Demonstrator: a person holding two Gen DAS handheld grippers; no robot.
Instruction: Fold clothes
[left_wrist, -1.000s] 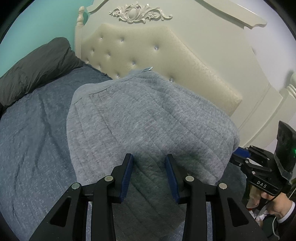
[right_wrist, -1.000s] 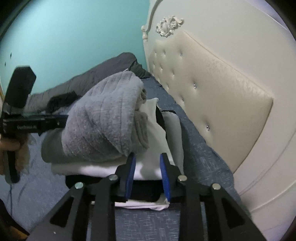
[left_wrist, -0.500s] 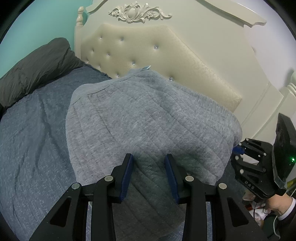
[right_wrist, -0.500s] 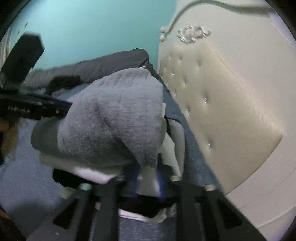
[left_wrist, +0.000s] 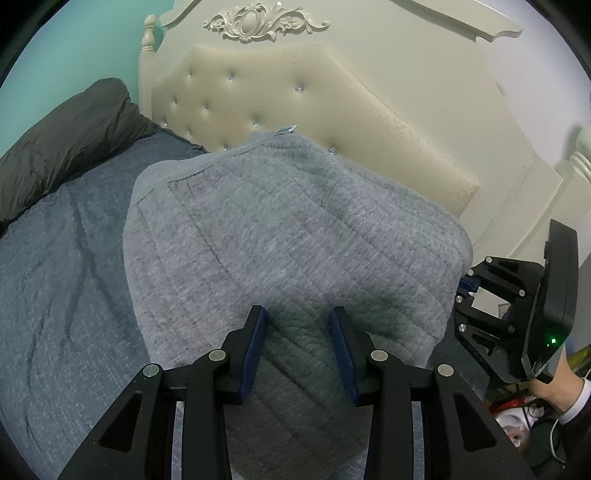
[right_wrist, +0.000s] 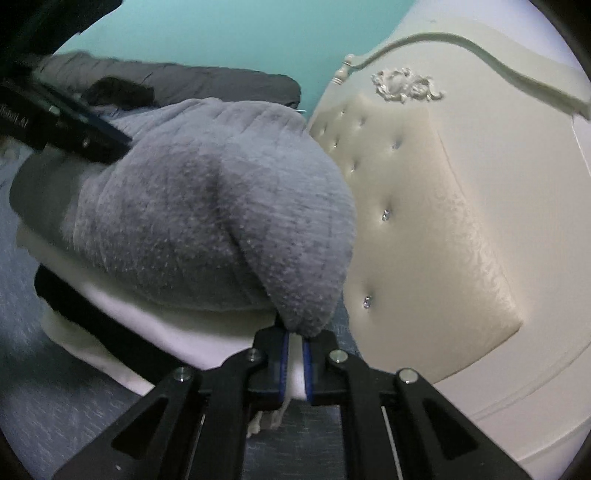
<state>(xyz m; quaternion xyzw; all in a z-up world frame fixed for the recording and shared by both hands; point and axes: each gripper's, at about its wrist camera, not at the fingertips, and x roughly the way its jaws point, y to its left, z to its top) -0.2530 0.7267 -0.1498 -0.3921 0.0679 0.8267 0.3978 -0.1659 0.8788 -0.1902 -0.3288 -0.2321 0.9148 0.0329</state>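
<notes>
Two tongs on my grey garment by the bed's headboard edge: right tongs clenched on its corner to lift, left tongs gripping a bunched fold to steady it

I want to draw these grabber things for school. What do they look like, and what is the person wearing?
Each gripper is black, with two flat fingers lined with blue pads and round silver bolts at the joints. The left gripper and right gripper match. Seen from the left wrist, the right one carries a black box with a small green light and white lettering. The person's hand shows a white cuff under a dark sleeve.
</notes>
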